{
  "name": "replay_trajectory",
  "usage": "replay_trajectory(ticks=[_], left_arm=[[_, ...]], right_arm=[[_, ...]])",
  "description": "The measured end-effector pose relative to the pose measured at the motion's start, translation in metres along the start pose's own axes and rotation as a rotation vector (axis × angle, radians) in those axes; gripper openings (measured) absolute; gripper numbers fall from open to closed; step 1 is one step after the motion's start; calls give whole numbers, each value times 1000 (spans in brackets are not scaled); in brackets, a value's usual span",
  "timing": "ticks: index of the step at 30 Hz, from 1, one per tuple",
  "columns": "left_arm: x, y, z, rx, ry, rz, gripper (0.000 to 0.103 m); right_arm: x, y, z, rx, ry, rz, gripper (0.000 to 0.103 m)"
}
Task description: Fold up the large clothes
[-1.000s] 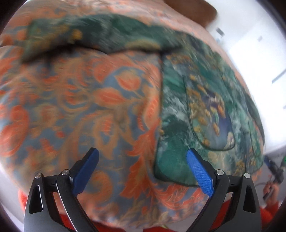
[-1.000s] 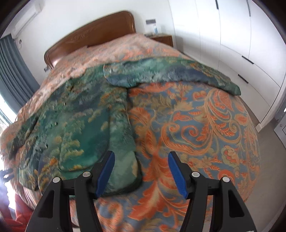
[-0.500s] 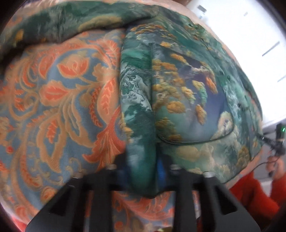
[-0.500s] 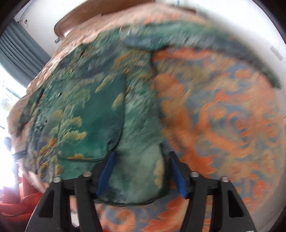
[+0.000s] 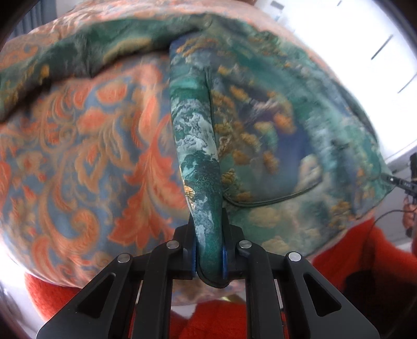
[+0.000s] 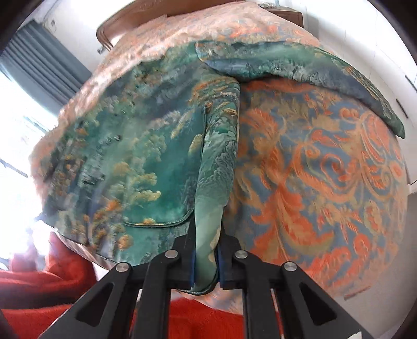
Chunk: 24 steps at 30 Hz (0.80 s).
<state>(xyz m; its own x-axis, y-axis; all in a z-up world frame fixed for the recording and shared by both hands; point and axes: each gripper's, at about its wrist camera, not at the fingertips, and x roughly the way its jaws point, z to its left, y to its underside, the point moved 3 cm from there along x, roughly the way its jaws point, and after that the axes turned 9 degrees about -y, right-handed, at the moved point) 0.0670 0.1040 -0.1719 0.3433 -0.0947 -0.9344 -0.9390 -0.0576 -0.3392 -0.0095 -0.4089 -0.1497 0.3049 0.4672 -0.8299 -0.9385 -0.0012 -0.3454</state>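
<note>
The left gripper (image 5: 209,256) and right gripper (image 6: 206,263) each pinch a bottom corner of the green jacket (image 5: 273,135), which lies spread flat on the bedspread (image 5: 86,161). To fold cleanly, I'd lift both corners together, keep the hem taut and level, then carry it toward the collar. No readable writing or labels anywhere

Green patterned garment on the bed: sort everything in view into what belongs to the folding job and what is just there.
Belongs to the job:
- green patterned garment, spread on the bed
- left gripper, shut on its hem
- right gripper, shut on its hem

Just there:
- orange-and-blue bedspread
- wooden headboard
- grey curtain
- white wardrobe doors
</note>
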Motion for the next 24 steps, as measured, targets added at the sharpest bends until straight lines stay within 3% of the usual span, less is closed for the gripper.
replay_trajectory(ticks=[4, 7, 9, 10, 12, 17, 20, 24], left_arm=[[17, -6, 1, -17, -31, -7, 19], [3, -5, -2, 14, -92, -62, 41], [-6, -4, -6, 10, -92, -95, 60], [-13, -4, -5, 2, -94, -114, 64], [-32, -6, 2, -29, -110, -183, 78], [-74, -19, 6, -105, -169, -385, 101], [-86, -26, 2, -119, -173, -467, 101], [-85, -32, -9, -58, -203, -469, 101]], right_arm=[[30, 3, -17, 41, 46, 2, 14], [34, -4, -13, 8, 98, -28, 29], [30, -6, -9, 5, 130, -58, 40], [28, -6, -9, 9, 134, -71, 46], [15, -5, -9, 27, 137, -118, 48], [-21, -3, -1, 5, 226, -246, 56], [-33, -5, 5, -20, 277, -300, 63], [-30, -10, 19, -37, 291, -312, 63]])
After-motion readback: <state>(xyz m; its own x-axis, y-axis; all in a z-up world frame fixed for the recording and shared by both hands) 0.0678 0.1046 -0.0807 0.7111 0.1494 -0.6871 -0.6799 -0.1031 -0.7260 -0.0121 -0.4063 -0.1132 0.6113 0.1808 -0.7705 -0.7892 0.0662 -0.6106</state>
